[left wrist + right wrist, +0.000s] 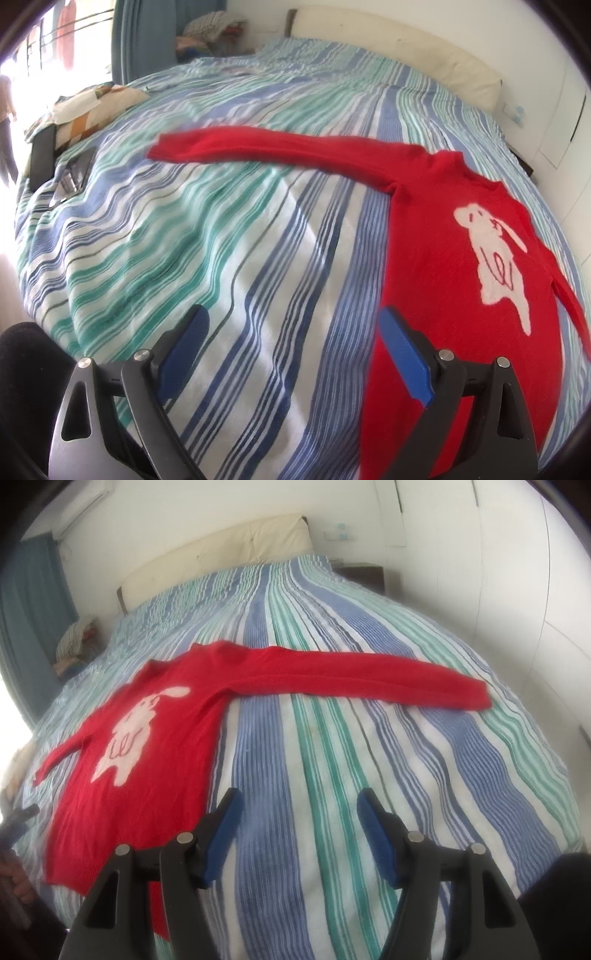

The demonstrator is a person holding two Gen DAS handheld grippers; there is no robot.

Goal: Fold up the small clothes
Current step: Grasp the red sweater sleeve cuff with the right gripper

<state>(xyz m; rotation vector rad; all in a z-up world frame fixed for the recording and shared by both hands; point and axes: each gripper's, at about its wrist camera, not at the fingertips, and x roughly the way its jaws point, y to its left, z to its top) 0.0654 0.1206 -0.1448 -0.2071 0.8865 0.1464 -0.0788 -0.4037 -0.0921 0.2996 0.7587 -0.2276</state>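
A small red sweater with a white rabbit on its front lies flat on the striped bed cover. Its one sleeve stretches out to the left in the left wrist view, and the other sleeve runs out to the right in the right wrist view. My left gripper is open above the cover, with its right finger over the sweater's hem edge and nothing between the jaws. My right gripper is open too, over bare cover just right of the sweater's body.
A cream headboard and white wall close the far side of the bed. Patterned pillows and dark flat objects lie at the bed's left edge. A dark nightstand stands at the far right, and a hand shows at the left.
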